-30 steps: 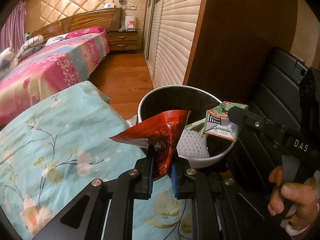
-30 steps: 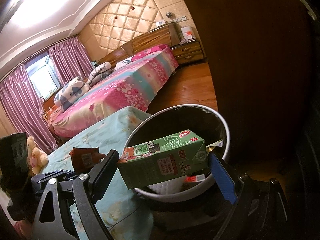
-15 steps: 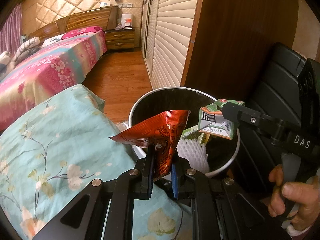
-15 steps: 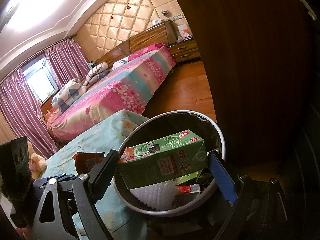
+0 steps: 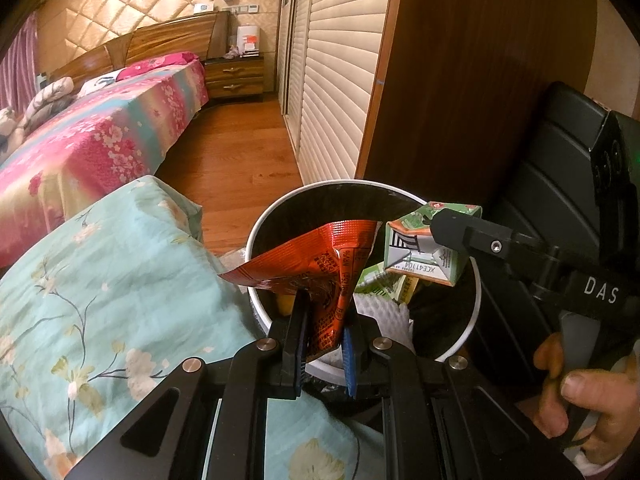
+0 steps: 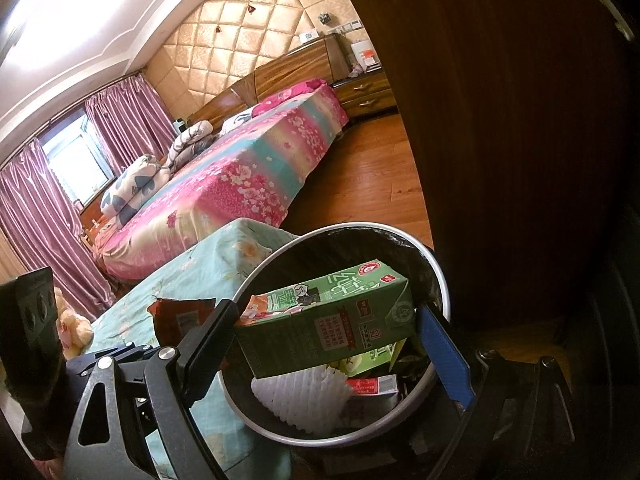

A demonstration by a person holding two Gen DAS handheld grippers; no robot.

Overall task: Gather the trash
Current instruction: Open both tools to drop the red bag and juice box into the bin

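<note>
My left gripper (image 5: 325, 344) is shut on a red snack wrapper (image 5: 320, 264) and holds it over the near rim of a white trash bin (image 5: 256, 236) with a dark liner. My right gripper (image 6: 326, 332) is shut on a green drink carton (image 6: 328, 320) and holds it lengthwise above the bin (image 6: 442, 280). The carton also shows in the left wrist view (image 5: 424, 256), over the bin's right side. Inside the bin lie a white foam net (image 6: 300, 396), a green packet and a small red-and-white box (image 6: 372, 386).
A teal floral bedspread (image 5: 100, 280) lies just left of the bin. A pink floral bed (image 5: 92, 144) stands beyond it. A brown wardrobe (image 5: 472, 80) with slatted doors is behind the bin. A dark slatted object (image 5: 560, 160) stands at the right.
Both grippers have moved forward over the bin with their loads. The carton and the wrapper now hang closer to the bin's middle.
</note>
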